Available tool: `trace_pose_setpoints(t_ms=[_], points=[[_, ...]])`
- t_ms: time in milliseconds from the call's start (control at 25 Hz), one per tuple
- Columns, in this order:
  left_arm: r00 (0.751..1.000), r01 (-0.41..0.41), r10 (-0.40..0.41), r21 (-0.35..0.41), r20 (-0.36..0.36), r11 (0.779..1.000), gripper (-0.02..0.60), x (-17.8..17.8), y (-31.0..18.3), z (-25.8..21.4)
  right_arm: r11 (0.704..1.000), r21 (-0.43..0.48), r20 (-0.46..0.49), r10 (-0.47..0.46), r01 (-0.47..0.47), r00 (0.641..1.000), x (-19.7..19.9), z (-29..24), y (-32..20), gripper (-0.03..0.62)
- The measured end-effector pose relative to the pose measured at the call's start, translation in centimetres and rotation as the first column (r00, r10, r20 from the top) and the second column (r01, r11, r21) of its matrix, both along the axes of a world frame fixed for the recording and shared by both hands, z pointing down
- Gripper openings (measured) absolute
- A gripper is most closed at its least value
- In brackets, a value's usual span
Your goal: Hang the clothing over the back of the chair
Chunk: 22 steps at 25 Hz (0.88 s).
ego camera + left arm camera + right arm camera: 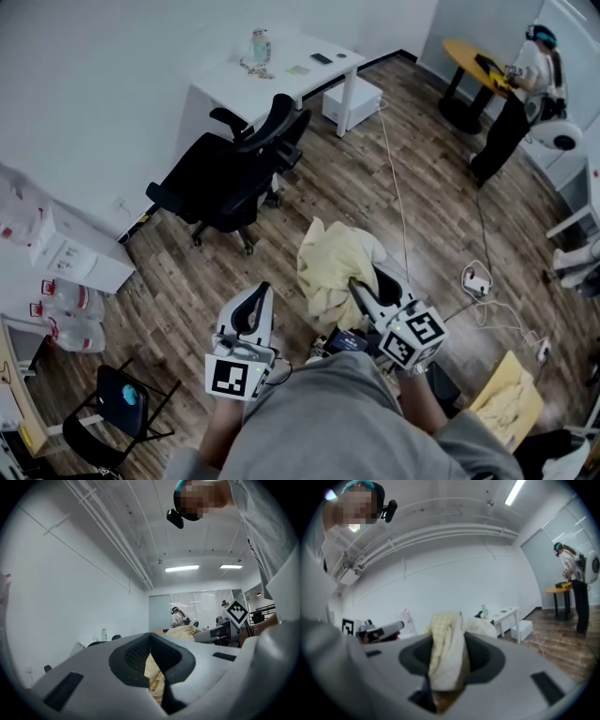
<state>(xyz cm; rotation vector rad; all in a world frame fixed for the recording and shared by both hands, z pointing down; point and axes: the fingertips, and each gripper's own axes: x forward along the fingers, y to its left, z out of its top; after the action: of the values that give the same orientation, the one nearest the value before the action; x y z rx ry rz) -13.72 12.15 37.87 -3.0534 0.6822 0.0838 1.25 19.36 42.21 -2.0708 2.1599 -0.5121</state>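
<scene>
Wood-plank floor (375,178) | black office chair (225,183) beside white table (281,70) | left gripper (261,291), right gripper (361,286): fingers (485,658) clenched on yellow garment (333,267)

A white tabletop (281,70) stands against the white wall (94,75) on a wood-plank floor (375,197). A black office chair (230,178) sits just in front of it, with a white cabinet (352,98) beneath its right end. A round yellow table (469,56) stands well to its right. Strip lights (182,568) glow on the ceiling.
</scene>
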Motion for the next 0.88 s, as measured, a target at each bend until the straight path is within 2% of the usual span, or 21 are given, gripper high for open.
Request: trace_pose_setpoints(t_ms=[240,480,880], points=[[1.000,0.009,-0.008,-0.047,0.020,0.999,0.031,2.4,0.2,0.7,1.000,-0.012,0.024,0.027,-0.026,0.999,3.4,0.8,0.0,0.178],[0.999,0.026,-0.024,-0.074,0.026,0.997,0.031,3.7,-2.8,1.5,0.998,-0.049,0.029,0.033,-0.032,0.999,5.4,1.6,-2.2,0.178],[0.998,-0.058,0.058,-0.058,-0.001,0.997,0.031,8.6,-9.0,1.1,0.995,-0.073,0.014,0.071,-0.070,0.997,7.4,2.0,-7.0,0.178]])
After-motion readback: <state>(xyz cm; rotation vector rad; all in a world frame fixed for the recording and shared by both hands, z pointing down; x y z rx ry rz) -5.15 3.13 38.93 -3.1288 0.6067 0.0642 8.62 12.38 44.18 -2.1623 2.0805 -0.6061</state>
